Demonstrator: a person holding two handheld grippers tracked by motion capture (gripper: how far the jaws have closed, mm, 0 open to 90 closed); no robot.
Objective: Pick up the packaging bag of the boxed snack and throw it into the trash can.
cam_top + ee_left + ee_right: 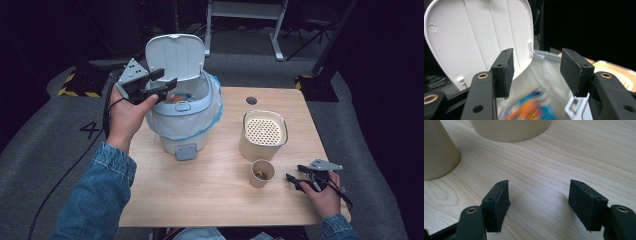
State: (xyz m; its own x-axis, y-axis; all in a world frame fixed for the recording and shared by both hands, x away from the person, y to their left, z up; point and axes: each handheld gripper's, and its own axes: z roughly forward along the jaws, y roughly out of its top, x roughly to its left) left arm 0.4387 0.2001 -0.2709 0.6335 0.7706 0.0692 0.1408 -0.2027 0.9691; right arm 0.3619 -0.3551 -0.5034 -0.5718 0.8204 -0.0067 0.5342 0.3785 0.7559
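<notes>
A small white bin (182, 131) with a plastic liner stands at the table's back left, its lid (175, 55) raised. My left gripper (164, 80) hovers at the bin's left rim, open, with nothing between its pads. In the left gripper view the gripper (536, 72) looks down past the lid (474, 37) at a blurred orange and blue wrapper (534, 107) lying in the liner. My right gripper (294, 172) rests low over the table near the front right. Its jaws (539, 202) stand apart over bare wood, holding nothing.
A cream canister (264, 135) with a perforated top stands right of the bin. A paper cup (262, 173) with something yellowish inside sits just in front of it, close to my right gripper. The wooden table (200, 195) ends near the right hand; dark floor surrounds it.
</notes>
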